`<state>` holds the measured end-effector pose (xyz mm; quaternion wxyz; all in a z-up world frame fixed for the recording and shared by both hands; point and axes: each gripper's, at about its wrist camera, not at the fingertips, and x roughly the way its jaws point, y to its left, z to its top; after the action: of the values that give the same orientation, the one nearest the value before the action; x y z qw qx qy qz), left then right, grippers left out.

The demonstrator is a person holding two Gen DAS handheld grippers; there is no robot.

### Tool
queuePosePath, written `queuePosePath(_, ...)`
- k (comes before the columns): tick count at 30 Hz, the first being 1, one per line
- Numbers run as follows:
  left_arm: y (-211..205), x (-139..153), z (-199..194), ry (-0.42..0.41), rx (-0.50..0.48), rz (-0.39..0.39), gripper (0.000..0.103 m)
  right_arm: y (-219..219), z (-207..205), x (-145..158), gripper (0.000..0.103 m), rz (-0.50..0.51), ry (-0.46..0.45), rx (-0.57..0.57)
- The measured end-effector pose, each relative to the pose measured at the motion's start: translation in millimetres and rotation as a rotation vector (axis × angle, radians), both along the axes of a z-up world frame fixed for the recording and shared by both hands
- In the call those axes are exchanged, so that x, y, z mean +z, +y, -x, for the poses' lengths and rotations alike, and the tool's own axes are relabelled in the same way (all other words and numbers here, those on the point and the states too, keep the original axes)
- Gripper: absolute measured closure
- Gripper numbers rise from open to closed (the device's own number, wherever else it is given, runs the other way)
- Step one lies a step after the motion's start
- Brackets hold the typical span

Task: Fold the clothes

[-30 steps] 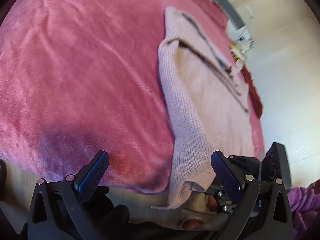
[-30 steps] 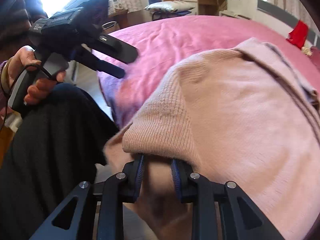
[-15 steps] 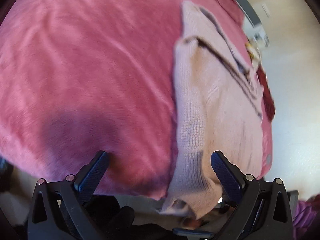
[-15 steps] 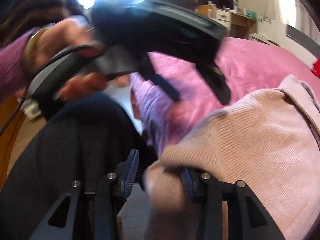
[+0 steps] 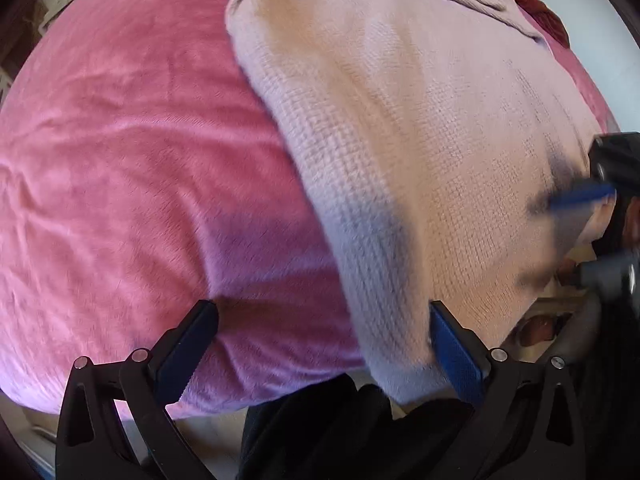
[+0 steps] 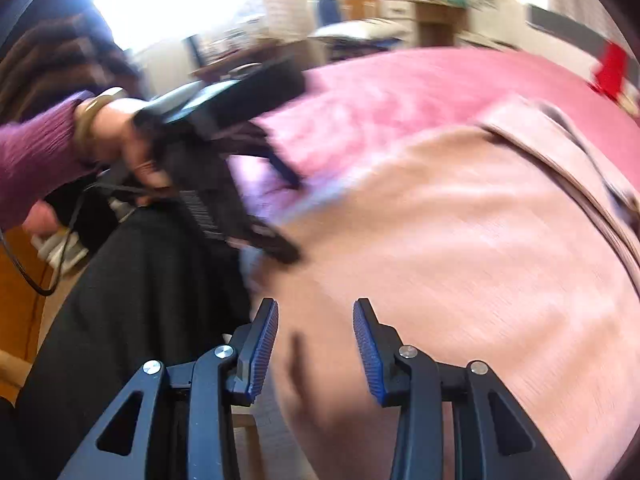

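Since a second ago the left claw [image 5: 324, 344], jaws wide and empty, has swung over the sweater's [image 5: 420, 140] left edge, while the right claw [image 6: 316, 344] has let go, half open above it, on the pink blanket [image 5: 120, 160].

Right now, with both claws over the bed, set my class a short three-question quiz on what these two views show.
1. True or false: the left claw is clamped shut on the sweater.
2. What does the sweater lie on? A) a wooden table B) a pink blanket C) a tiled floor
3. Fill in: the hand holding the left claw wears a ______ sleeve.

Key
1. False: its jaws stand wide, straddling the sweater's edge.
2. B
3. Purple
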<state>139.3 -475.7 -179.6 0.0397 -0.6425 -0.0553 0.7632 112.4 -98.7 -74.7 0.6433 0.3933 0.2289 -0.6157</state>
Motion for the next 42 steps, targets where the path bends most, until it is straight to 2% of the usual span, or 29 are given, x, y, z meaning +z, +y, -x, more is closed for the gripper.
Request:
queuePosePath(4,-9.2,3.3,0.8,0.005,0.043,-0.092,0.001,61.1,38.5,13.8,0.063,0.008,-0.086,-0.186)
queuePosePath(8,-29.5,2.6,4.2,0.029,0.158,-0.238,0.001,138.2,79.6,37.3,0.063,0.048,-0.182,-0.420)
queuePosePath(9,-35.4,3.5,4.0,0.037,0.188,-0.282,0.001,145.2,101.9,35.3,0.063,0.036,-0.194,-0.494)
queuePosePath(12,-48.4,10.4,-1.8,0.098,0.231,-0.446,0.001,227.4,133.6,35.2,0.061,-0.024,-0.230,-0.706)
queuePosePath(15,-51.5,12.3,-8.0,0.151,0.237,-0.566,0.001,297.5,156.7,25.6,0.061,-0.051,-0.363,-0.827)
queuePosePath(17,-43.0,4.6,-6.1,0.132,0.198,-0.555,0.001,321.2,153.7,7.9,0.061,-0.057,-0.485,-0.861)
queuePosePath(21,-25.8,1.3,-7.2,0.116,0.060,-0.419,0.001,329.0,137.1,-32.9,0.061,-0.072,-0.719,-0.808)
queuePosePath(23,-24.3,1.6,-7.3,0.112,0.051,-0.410,0.001,306.8,128.6,-52.7,0.061,-0.086,-0.767,-0.755)
queuePosePath(26,-26.7,-1.0,-6.1,0.112,0.071,-0.447,0.001,280.7,116.6,-65.8,0.061,-0.146,-0.777,-0.694)
queuePosePath(29,-27.8,-2.5,-4.9,0.110,0.099,-0.515,0.001,256.5,108.6,-76.6,0.062,-0.220,-0.766,-0.667)
queuePosePath(31,-30.9,-0.7,-7.8,0.104,0.098,-0.556,0.001,255.5,106.3,-78.1,0.067,-0.234,-0.756,-0.702)
queuePosePath(33,-32.6,1.7,-12.2,0.113,0.088,-0.563,0.001,254.5,104.8,-79.6,0.087,-0.249,-0.756,-0.739)
queuePosePath(35,-33.1,1.4,-16.1,0.107,0.086,-0.569,0.001,258.1,102.8,-77.1,0.094,-0.227,-0.788,-0.761)
queuePosePath(38,-32.8,4.8,-25.9,0.119,0.063,-0.582,0.001,259.0,98.6,-70.5,0.095,-0.198,-0.811,-0.779)
queuePosePath(40,-26.4,1.6,-26.6,0.111,0.045,-0.619,0.001,254.3,96.8,-65.5,0.095,-0.167,-0.820,-0.766)
queuePosePath(42,-18.3,-4.0,-23.3,0.096,0.026,-0.619,0.001,246.5,97.6,-64.7,0.094,-0.140,-0.820,-0.745)
